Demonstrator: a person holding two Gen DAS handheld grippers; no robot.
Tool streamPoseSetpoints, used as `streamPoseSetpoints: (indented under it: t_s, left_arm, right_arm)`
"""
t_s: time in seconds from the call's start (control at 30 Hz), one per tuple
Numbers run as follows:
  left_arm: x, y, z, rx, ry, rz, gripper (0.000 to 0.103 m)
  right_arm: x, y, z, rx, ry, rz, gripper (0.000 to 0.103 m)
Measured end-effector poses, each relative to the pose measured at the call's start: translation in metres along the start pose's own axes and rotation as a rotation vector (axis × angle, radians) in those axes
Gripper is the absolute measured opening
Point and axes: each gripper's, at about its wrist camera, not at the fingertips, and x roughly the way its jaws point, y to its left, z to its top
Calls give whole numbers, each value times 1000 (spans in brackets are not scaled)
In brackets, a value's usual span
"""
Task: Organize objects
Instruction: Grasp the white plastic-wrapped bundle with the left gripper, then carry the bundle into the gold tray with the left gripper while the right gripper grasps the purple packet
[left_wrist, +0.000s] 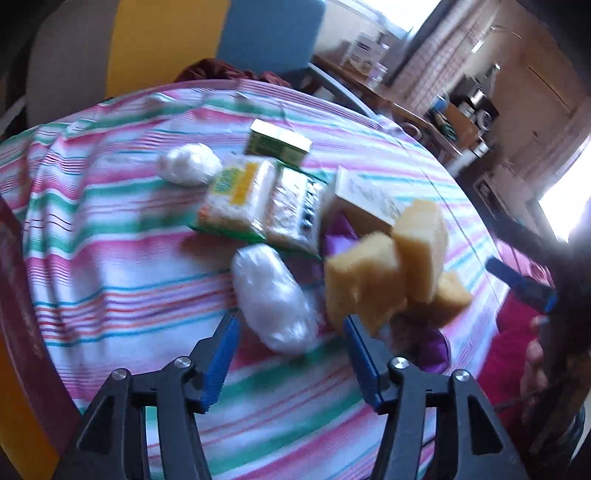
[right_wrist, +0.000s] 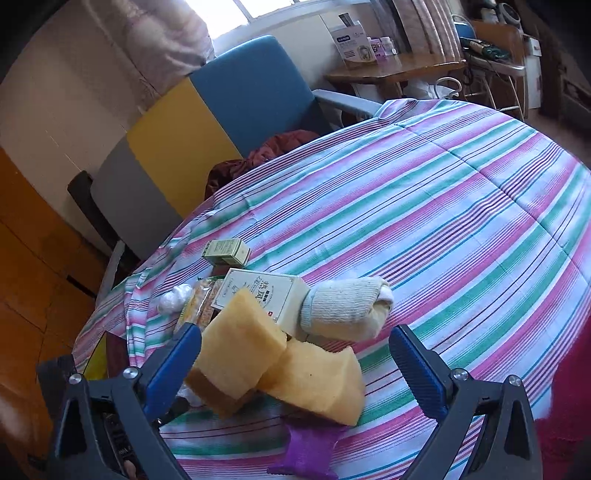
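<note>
Left to right in the left wrist view: white wrapped bundle (left_wrist: 189, 164) far left, small green box (left_wrist: 277, 143) behind it, flat noodle-type packets (left_wrist: 258, 205) mid-table, then a second clear-wrapped white bundle (left_wrist: 273, 299), then the yellow sponges (left_wrist: 391, 273), with the white carton (left_wrist: 364, 201) behind them and a purple item (left_wrist: 436, 347) under them. All of it sits on the striped tablecloth (left_wrist: 110, 236).

Left gripper (left_wrist: 291, 328) — jaws spread, nothing between them. The near wrapped bundle lies just ahead, between the jaw lines and slightly toward the right one. Its long axis runs roughly away from the tool, tilted left at the far end, so a close across its short width looks workable. The right fingertip sits very near the closest sponge; contact is possible, but blur makes it hard to call.

Right gripper (right_wrist: 295, 347) — jaws wide apart, the two sponges (right_wrist: 280, 365) between them but no pad pressing on either. A rolled sock (right_wrist: 343, 310) leans against the carton (right_wrist: 258, 295) just beyond.

Judgement: the left hand is nearer the wrapped bundle, the right nearer the sponges. The bundle looks soft and slippery, the sponges light and squashy.
</note>
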Motion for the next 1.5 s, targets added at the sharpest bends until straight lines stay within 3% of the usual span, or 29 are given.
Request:
streamPoseSetpoints:
  t_s: [0.17, 0.27, 0.3, 0.37, 0.4, 0.5, 0.57, 0.63, 0.83, 0.93, 1.0, 1.2, 1.3, 1.33, 1.5]
  left_arm:
    - [19, 5, 15, -39, 29, 85, 57]
    - [35, -1, 17, -37, 63, 87, 57]
    - [38, -3, 17, -34, 69, 90, 54]
    - [42, -6, 13, -16, 62, 88, 37]
    - [41, -7, 11, 4, 58, 99, 35]
    - [31, -5, 3, 22, 36, 87, 34]
    - [20, -2, -4, 27, 18, 93, 33]
    - [5, -5, -12, 47, -10, 87, 33]
    - [-40, -23, -34, 144, -94, 104, 33]
    - [-57, -26, -44, 168, -129, 112, 33]
    - [-66, -24, -50, 160, -141, 107, 33]
    - [-84, -23, -65, 141, -157, 83, 33]
    - [-95, -19, -72, 130, -172, 79, 34]
    - [-101, -14, -76, 111, -181, 76, 34]
    - [-139, 26, -90, -2, -240, 115, 34]
  right_arm:
    - [-3, 2, 0, -8, -13, 13, 103]
    - [-3, 4, 0, -13, -13, 17, 103]
    - [-3, 4, 0, -16, -13, 16, 103]
    - [-4, 4, 1, -23, -16, 12, 102]
    - [-4, 4, 1, -25, -17, 9, 101]
    - [0, 3, 1, -24, 2, 3, 88]
    - [3, 2, -1, -23, 19, -7, 71]
    - [6, 0, -2, -21, 38, -24, 65]
    - [12, 1, -18, -26, 172, -8, 65]
    - [21, 9, -39, -83, 291, -11, 80]
    - [28, 8, -52, -83, 340, -42, 81]
    - [46, -10, -66, 3, 372, -137, 82]
    - [50, -5, -71, -63, 360, -189, 69]
    - [50, 0, -72, -99, 358, -180, 47]
    - [52, 18, -85, -228, 355, -172, 47]
